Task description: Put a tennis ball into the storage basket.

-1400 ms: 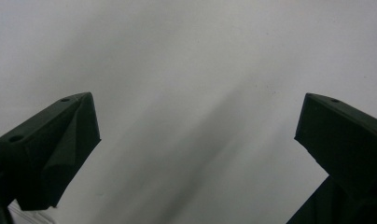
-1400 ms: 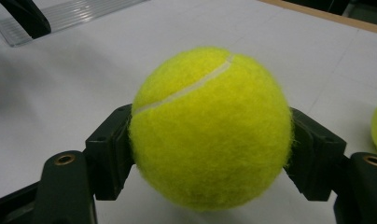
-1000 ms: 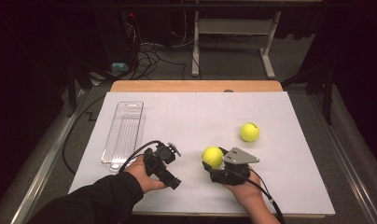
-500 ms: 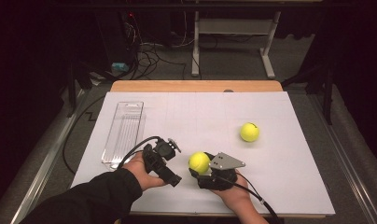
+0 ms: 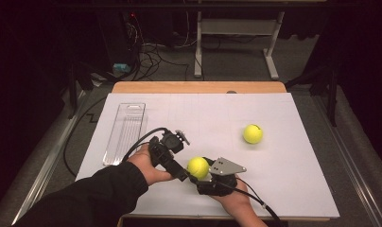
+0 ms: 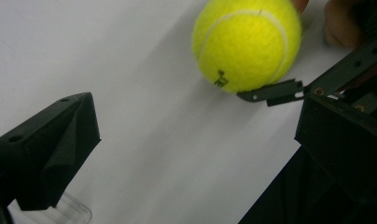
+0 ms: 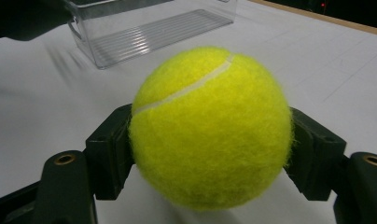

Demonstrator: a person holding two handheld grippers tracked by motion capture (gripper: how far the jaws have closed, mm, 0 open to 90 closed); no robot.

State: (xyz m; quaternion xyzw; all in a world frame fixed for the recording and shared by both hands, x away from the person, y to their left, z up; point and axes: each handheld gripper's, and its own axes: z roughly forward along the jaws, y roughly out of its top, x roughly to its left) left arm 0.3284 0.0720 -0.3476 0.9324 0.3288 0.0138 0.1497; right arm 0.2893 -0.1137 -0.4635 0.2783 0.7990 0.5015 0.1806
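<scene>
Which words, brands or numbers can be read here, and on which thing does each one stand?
Held tennis ball: a small black mark by the jaw tip, too blurred to read.
Other tennis ball: a dark mark on top, too small to read.
Clear tray: no text visible.
White sheet: only faint lines, no words.

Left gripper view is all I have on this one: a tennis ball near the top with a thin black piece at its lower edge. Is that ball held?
Observer: Yes. In the right gripper view the right gripper has a jaw pressed on each side of the held tennis ball.
Operator: Is it the only ball on the table?
Observer: No. The high view shows a second tennis ball lying free on the white sheet, farther out to the right.
Operator: Any container nearby?
Observer: A clear plastic tray lies along the sheet's left side, with nothing visible in it.
</scene>
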